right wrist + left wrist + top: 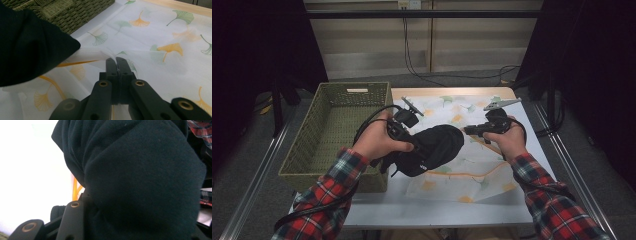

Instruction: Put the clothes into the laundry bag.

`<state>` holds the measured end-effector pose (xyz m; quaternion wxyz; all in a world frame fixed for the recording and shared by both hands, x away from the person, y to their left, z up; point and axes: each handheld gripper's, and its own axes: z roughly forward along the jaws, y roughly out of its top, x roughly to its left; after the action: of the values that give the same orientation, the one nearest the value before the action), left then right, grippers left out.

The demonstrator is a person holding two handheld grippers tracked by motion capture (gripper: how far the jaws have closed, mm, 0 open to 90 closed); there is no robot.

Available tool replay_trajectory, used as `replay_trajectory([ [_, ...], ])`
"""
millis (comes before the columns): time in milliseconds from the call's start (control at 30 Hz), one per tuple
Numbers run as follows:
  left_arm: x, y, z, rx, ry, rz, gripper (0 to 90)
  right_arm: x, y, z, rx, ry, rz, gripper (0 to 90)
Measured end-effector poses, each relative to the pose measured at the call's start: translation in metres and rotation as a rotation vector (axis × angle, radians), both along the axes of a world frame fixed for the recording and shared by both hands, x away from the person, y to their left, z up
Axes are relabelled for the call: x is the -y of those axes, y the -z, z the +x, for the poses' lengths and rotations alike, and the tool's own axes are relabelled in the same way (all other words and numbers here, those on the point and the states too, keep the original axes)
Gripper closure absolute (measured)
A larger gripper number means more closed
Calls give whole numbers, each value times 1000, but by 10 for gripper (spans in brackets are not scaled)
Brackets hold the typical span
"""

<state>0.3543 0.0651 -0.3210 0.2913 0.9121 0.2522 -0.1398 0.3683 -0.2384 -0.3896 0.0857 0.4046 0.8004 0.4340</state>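
While the left gripper [408,142] held a bundled black garment [434,149] clamped between its jaws, the bundle hung just above the leaf-printed cloth [472,165] that covered the table [437,212], beside the right wall of the woven basket [307,145]. In the left gripper view the dark fabric [140,185] bulged up between the jaws, so the grip looked firm and well into the cloth. The right gripper [471,129] sat over the printed cloth, near the garment's right edge. Its jaws were pressed together on a fold of thin white fabric [110,55] that ran from its tips back toward the garment; whether this fold belonged to the table covering or to another piece could not be told.

Judged progress: pick-up done, garment lifted off the surface and gathered into a lump. The basket appeared empty as far as its visible floor and walls showed, so the transfer was not yet made. Left to do, by my reading: carry the bundle over the near wall of the basket, lower it inside, let go. Right gripper probably needed to release the white fold first.
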Motion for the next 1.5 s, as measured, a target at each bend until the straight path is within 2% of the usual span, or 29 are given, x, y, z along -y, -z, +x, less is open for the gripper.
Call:
replay_trajectory([
  [67, 3, 3, -2, -3, -18, -18, 578, 0, 0, 0, 3, -3, -1, 900],
  [167, 5, 4, -2, -9, 0, -3, 578, -1, -1, 0, 5, -4, 1, 900],
  [267, 9, 7, -4, -7, -7, -9, 578, -1, -1, 0, 5, -6, -3, 900],
  [500, 15, 11, -5, -22, 15, 5, 578, -2, -1, 0, 0, -5, 0, 900],
  [767, 20, 19, -8, -20, 17, -3, 578, -2, -1, -1, -1, -7, 2, 900],
  [1000, 28, 25, -9, -39, 16, -17, 578, -4, -3, 0, 5, -11, 2, 900],
  [1133, 33, 29, -9, -35, 41, 2, 578, -4, -5, 0, 9, -12, 8, 900],
  [1200, 36, 31, -10, -39, 30, -7, 578, -3, -4, 0, 10, -15, 11, 900],
  [1500, 44, 39, -11, -42, 44, 17, 577, -2, -3, -1, 5, -11, 15, 900],
])
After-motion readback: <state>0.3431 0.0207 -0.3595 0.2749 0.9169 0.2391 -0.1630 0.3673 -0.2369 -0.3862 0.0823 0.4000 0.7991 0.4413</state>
